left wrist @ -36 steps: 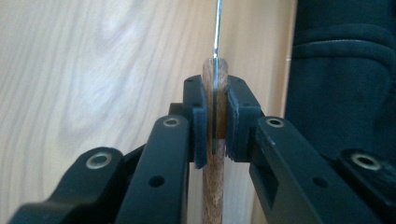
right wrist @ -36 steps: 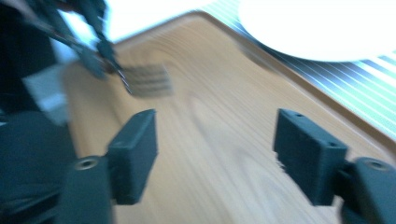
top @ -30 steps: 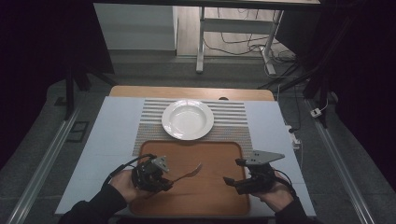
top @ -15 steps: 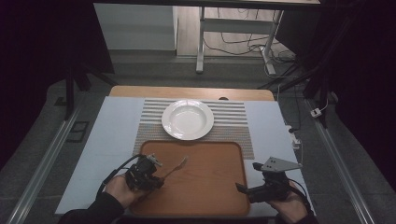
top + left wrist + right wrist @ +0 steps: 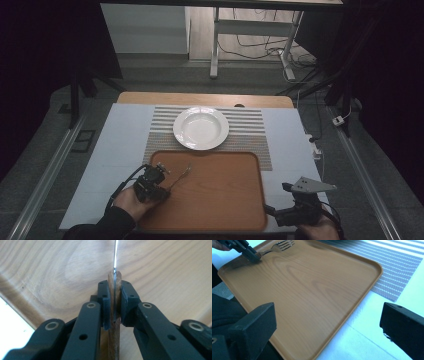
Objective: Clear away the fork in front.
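Jaws clamped on a fork (image 5: 181,175), the left gripper (image 5: 152,181) lowers it toward the tray's (image 5: 220,200) left edge, while the right gripper (image 5: 295,212), jaws just opened and empty, has drawn back past the right edge.

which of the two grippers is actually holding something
The left gripper: its jaws clamp the fork by its wooden handle. The right gripper stands wide open, empty.

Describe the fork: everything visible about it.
The fork has a shiny metal head with slim tines and a narrow metal neck running into a flat wooden handle. The left gripper is shut on that handle, its black pads pressing both faces. The fork lies low over the left part of the wooden tray, tines pointing toward the white plate; whether the tines touch the tray is unclear.
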`<state>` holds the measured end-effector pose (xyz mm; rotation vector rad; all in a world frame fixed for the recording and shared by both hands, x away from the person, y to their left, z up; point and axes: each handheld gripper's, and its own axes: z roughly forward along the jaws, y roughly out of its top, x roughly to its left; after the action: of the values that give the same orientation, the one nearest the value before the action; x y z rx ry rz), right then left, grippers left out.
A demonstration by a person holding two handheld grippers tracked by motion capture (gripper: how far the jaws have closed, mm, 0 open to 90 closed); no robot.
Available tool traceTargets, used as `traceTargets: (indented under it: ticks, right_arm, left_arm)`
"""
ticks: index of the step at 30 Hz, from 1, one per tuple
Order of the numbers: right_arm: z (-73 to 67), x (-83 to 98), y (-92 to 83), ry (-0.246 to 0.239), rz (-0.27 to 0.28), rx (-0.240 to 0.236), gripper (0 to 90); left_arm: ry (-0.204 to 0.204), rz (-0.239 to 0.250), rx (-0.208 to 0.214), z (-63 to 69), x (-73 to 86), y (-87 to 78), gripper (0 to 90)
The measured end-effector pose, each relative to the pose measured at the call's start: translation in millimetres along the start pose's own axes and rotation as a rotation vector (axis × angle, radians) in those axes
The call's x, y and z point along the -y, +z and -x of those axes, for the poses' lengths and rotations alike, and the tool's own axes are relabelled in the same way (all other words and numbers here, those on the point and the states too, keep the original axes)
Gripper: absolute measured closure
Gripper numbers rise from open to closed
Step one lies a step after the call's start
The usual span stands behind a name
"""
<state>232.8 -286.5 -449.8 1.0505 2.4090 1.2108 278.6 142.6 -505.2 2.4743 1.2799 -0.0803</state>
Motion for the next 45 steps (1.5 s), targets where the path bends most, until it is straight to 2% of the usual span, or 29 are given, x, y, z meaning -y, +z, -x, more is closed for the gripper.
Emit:
traceTargets:
  ticks: [5, 7, 10, 12, 15, 18, 21, 31, 39, 45]
  right_arm:
    - [1.6, 2.7, -3.5, 0.032, -0.007, -0.012, 0.6]
    - [2.0, 3.3, -4.2, 0.039, -0.004, -0.016, 0.6]
    - [2.5, 3.6, -4.2, 0.042, -0.009, -0.025, 0.6]
    - [2.6, 3.6, -3.6, 0.037, -0.012, -0.027, 0.6]
    - [1.9, 3.2, -2.9, 0.026, -0.022, -0.027, 0.6]
    - [0.6, 3.1, -2.1, 0.014, -0.029, -0.026, 0.6]
    - [0.0, 2.9, -1.6, 0.010, -0.036, -0.022, 0.6]
    - [-0.7, 2.5, 0.3, -0.001, -0.052, -0.025, 0.6]
    - [-0.2, 2.3, 1.8, 0.003, -0.065, -0.026, 0.9]
    - [0.3, 2.2, 1.7, 0.009, -0.071, -0.029, 1.0]
  left_arm:
    - [0.010, 0.015, 0.013, -1.1, 0.7, 0.2, 76.6]
    - [0.011, 0.019, 0.017, -1.4, 0.8, -0.6, 71.7]
    - [0.011, 0.057, 0.031, -2.2, -0.1, -5.4, 69.2]
    - [0.029, 0.087, 0.032, -2.4, -1.8, -10.6, 69.2]
    - [0.049, 0.131, 0.032, -2.2, -6.0, -17.5, 75.0]
    - [0.064, 0.149, 0.029, -2.6, -11.8, -19.9, 82.5]
    - [0.074, 0.152, 0.035, -4.0, -17.3, -19.8, 88.4]
    - [0.062, 0.175, 0.021, -13.6, -34.3, -14.0, 88.6]
    - [0.048, 0.158, 0.014, -25.2, -49.0, 0.2, 88.6]
    - [0.054, 0.149, 0.004, -25.9, -57.6, 7.6, 88.6]
